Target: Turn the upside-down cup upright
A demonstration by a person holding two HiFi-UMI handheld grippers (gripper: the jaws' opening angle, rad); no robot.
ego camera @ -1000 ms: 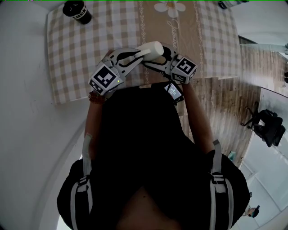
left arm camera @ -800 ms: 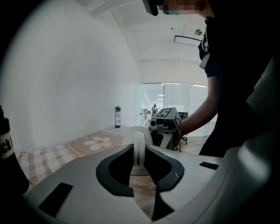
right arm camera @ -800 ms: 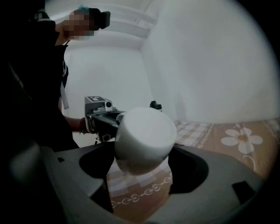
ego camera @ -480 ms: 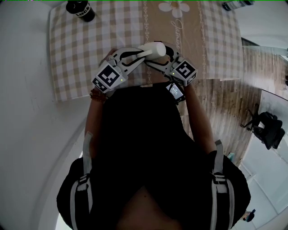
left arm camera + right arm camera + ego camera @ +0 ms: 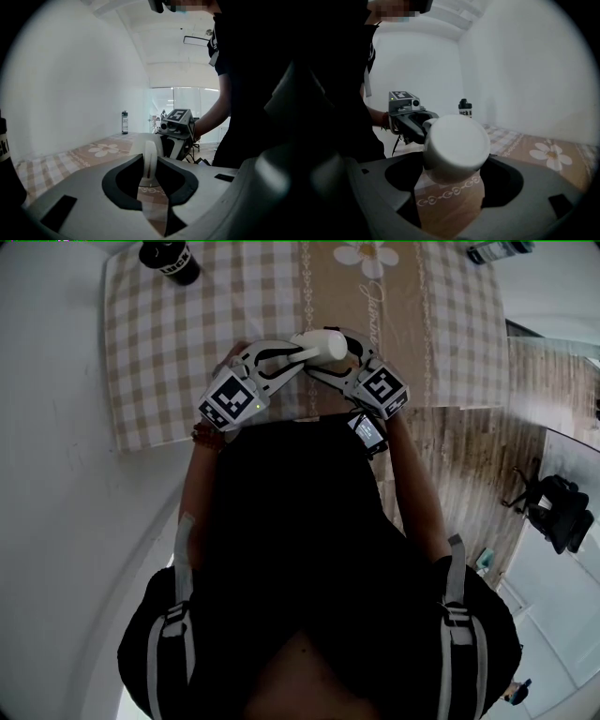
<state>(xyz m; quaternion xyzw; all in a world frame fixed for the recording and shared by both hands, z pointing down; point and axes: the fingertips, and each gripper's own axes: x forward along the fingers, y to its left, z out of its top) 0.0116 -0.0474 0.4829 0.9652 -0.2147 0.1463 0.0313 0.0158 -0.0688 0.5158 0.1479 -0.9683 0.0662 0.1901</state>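
Note:
A white cup (image 5: 321,341) hangs tilted on its side just above the checked tablecloth (image 5: 187,334), held between both grippers near the table's front edge. My left gripper (image 5: 298,352) comes in from the left. Its jaws are on the cup's thin handle (image 5: 150,157) and are starting to open, with the handle still between them. My right gripper (image 5: 332,354) comes from the right and is shut wide on the cup's body. The cup's flat base (image 5: 455,143) faces the right gripper view, with the left gripper (image 5: 415,123) behind it.
A black bottle (image 5: 167,261) stands at the far left corner of the table, and a second dark bottle (image 5: 492,251) at the far right. A tan runner with a daisy print (image 5: 361,257) runs down the middle. Wood floor and an office chair (image 5: 553,507) lie to the right.
The right gripper has rolled a little with the cup in it. The left gripper has sunk slightly. Both still hold the cup in nearly the same place.

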